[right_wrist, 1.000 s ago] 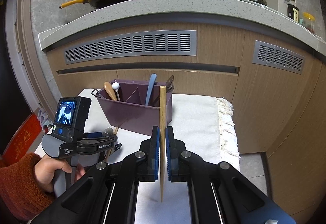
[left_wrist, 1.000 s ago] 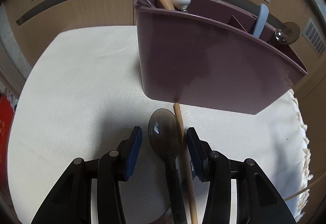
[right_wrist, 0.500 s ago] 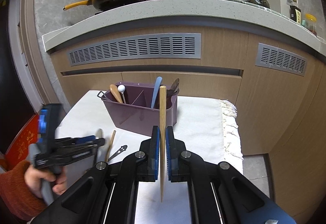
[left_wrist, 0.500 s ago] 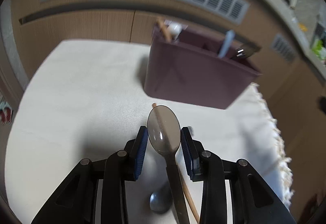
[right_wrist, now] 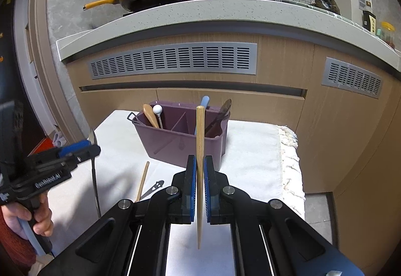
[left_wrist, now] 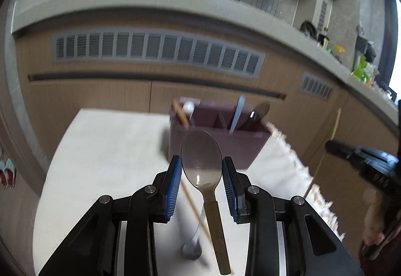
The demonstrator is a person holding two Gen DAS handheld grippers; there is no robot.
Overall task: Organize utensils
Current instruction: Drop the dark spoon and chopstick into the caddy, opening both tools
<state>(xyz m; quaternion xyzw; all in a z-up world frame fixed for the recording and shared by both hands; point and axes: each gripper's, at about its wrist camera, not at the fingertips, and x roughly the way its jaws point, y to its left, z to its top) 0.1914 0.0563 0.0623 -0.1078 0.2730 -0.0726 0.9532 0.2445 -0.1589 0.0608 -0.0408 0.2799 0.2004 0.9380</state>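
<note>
My left gripper (left_wrist: 201, 170) is shut on a dark spoon (left_wrist: 202, 163) by its bowl and holds it well above the table; the handle hangs down toward me. It also shows in the right wrist view (right_wrist: 85, 149) at the left. My right gripper (right_wrist: 199, 182) is shut on a wooden chopstick (right_wrist: 199, 150), held upright. The purple utensil caddy (right_wrist: 180, 143) stands at the back of the white cloth, holding a wooden spoon, a white-knobbed tool, a blue handle and a dark utensil. A second chopstick (right_wrist: 142, 180) and a small metal utensil (right_wrist: 153, 188) lie on the cloth.
The cloth-covered table (right_wrist: 250, 150) has a fringed right edge (right_wrist: 292, 150). Wooden cabinets with grey vents (right_wrist: 173, 60) stand behind it. A metal spoon (left_wrist: 193, 246) lies on the cloth under my left gripper.
My left gripper closed on the dark spoon and lifted it off the cloth, pulling back and up from the caddy. My right gripper stayed still with its chopstick.
</note>
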